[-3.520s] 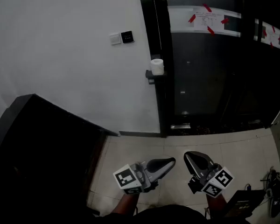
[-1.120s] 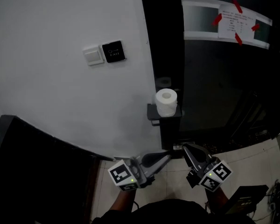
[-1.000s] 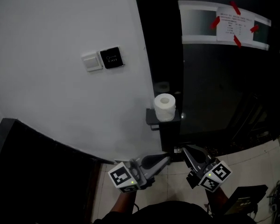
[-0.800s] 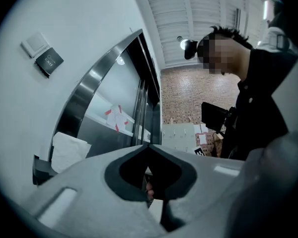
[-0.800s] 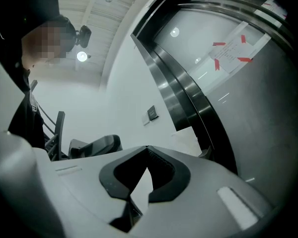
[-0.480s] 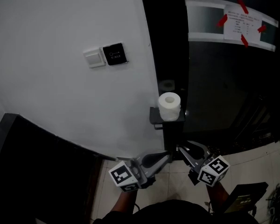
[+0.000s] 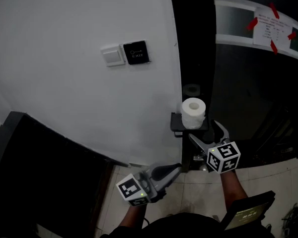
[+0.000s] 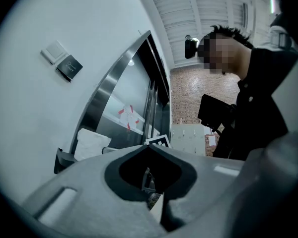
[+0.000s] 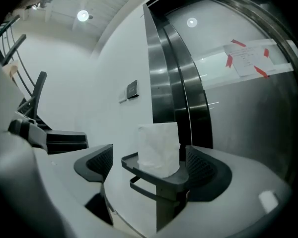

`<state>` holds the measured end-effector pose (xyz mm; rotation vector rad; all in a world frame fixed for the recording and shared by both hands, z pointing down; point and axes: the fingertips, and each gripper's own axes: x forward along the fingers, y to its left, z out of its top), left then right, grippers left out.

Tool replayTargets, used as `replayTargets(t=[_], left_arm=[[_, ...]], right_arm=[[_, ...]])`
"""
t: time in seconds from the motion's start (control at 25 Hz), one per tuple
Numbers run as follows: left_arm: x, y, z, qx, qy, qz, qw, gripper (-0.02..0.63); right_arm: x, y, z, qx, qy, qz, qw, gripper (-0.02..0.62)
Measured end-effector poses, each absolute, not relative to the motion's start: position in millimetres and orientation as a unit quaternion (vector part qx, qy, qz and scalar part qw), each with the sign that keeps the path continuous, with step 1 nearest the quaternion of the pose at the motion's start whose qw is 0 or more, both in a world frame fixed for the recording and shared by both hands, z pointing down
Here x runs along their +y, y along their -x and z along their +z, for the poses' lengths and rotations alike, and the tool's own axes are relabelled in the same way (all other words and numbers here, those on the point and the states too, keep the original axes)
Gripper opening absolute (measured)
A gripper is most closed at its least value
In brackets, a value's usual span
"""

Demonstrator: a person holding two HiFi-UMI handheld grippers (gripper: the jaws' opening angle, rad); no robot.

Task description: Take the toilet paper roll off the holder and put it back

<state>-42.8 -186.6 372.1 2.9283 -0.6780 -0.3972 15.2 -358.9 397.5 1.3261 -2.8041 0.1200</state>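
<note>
At the dark door frame (image 7: 191, 43) beside the white wall (image 7: 64, 108), the white toilet paper roll (image 7: 193, 112) stands upright on its small dark shelf-like holder (image 7: 176, 125), untouched. The right gripper (image 7: 208, 136) sits level just before it; its fingers have just been opening and stand wide, with the roll framed between them and no contact, while the left gripper (image 7: 175, 168) hangs low, fingers closed on nothing. Best approach, I judge: clear the holder's rim, straddle the roll at mid-height, close softly to avoid crushing the paper, then lift straight up.
</note>
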Motion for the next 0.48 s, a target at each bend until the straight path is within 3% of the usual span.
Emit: replayTargets(t=[0.48], left_arm=[[-184.3,78.9,378.5,-0.275,-0.949,-0.136,0.066,-0.005]], right_arm=[[-417.0,15.1,394.4,-0.878,-0.468,0.031,0.099,0.456]])
